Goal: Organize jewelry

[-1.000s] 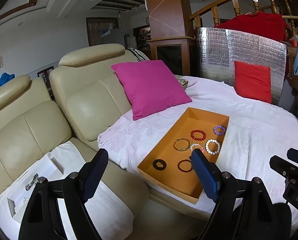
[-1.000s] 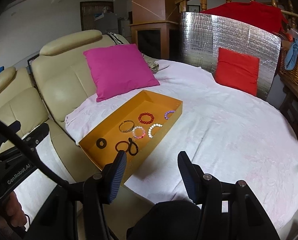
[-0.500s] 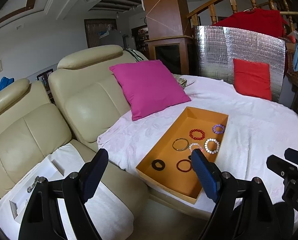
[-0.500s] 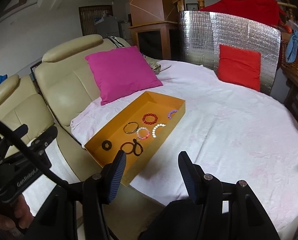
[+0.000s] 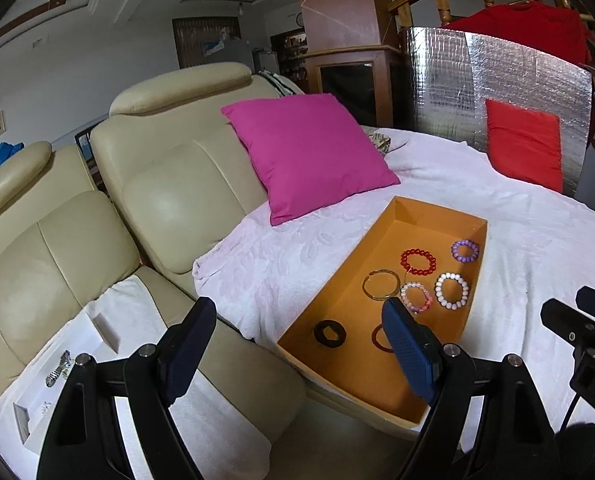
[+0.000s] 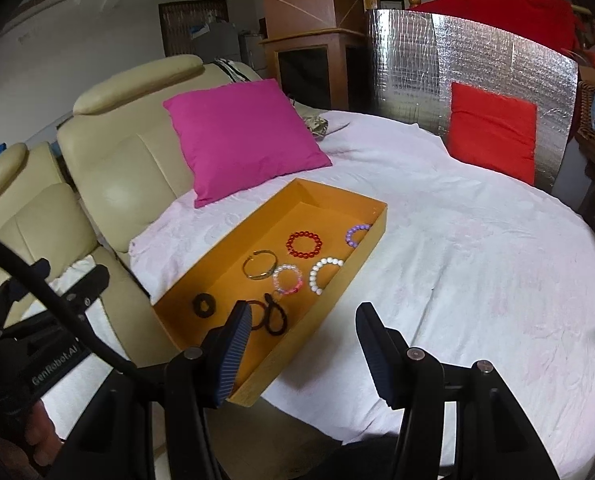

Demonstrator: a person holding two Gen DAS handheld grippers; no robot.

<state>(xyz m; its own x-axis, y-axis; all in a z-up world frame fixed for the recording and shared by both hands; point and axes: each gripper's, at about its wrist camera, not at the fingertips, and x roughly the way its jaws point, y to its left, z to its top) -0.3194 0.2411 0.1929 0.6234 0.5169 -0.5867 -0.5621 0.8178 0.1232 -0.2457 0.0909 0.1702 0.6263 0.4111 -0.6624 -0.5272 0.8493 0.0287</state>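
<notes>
An orange tray (image 5: 329, 304) (image 6: 361, 256) lies on a round table under a pale pink cloth. Inside it are a red bead bracelet (image 5: 418, 261) (image 6: 304, 244), a purple one (image 5: 465, 251), a white one (image 5: 452, 290), a pink one (image 5: 416, 297), a gold bangle (image 5: 381, 285) (image 6: 259, 269) and dark hair ties (image 6: 271, 316). My left gripper (image 5: 299, 320) hangs open short of the tray's near left corner, nothing between its fingers. My right gripper (image 6: 303, 320) stands open over the tray's near end, also empty. A white box (image 5: 63, 364) holding a metal watch sits on the sofa seat.
A cream leather sofa (image 5: 169, 184) runs along the table's left side. A magenta cushion (image 5: 309, 152) leans at the back of the table, a red cushion (image 5: 525, 148) against a silver foil panel (image 5: 497, 80). A hand (image 6: 13, 440) holds the left device.
Both grippers have come forward and a little down toward the table, so the tray and bracelets look larger and nearer. Neither gripper's jaws have changed.
</notes>
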